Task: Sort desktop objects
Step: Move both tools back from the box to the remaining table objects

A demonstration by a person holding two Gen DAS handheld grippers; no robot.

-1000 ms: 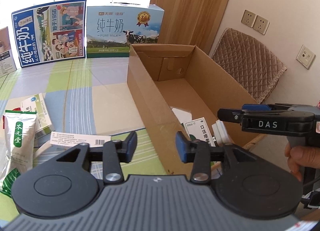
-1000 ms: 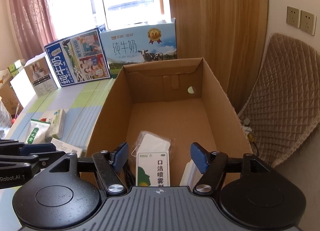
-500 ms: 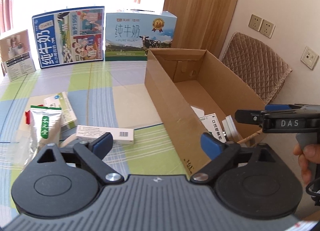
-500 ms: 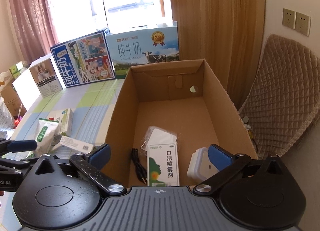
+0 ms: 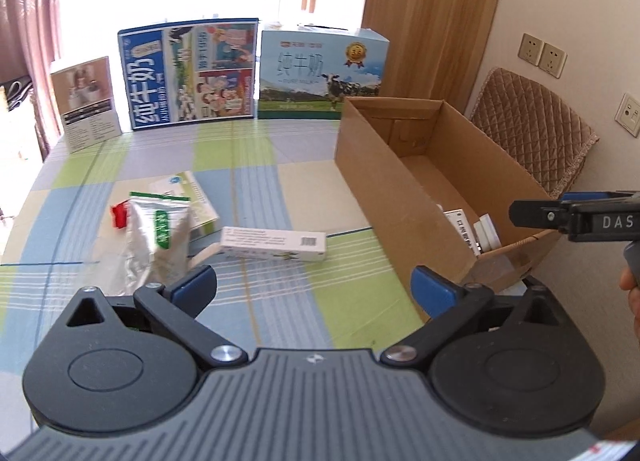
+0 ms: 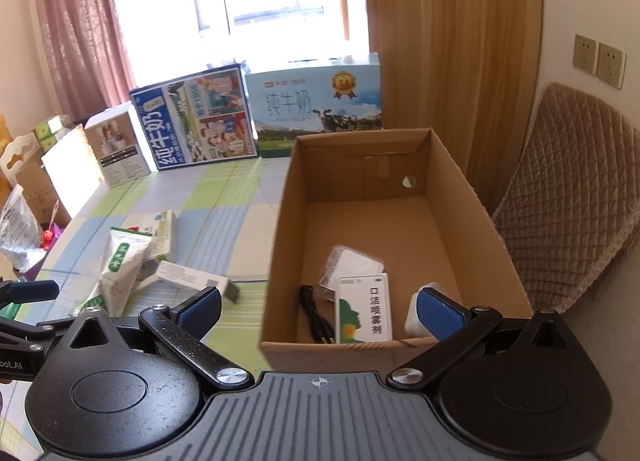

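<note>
Two hand-held grippers hang empty over a checked tablecloth (image 5: pixel 280 165) midway through a desk-sorting job. On the person's left, the left gripper (image 5: pixel 314 287) is opening its jaws, already spread wide with nothing between them, above the cloth just short of a long white carton (image 5: pixel 274 244). On the right, the right gripper (image 6: pixel 318 307) stands equally wide and empty at the near wall of the cardboard box (image 6: pixel 280 245). Several items already lie on the box floor: a white-and-green spray carton (image 6: pixel 365 308), a black cable (image 6: pixel 316 315), a clear packet (image 6: pixel 350 267) and a white container (image 6: pixel 416 309) partly hidden behind a blue pad. Unsorted on the cloth remain the long white carton, a green-and-white pouch (image 5: pixel 160 237) and a green-edged box (image 5: pixel 192 201) beneath it. By the look of it, a drop is complete; the next move appears to call for lowering over the long carton and closing across its narrow width.
</note>
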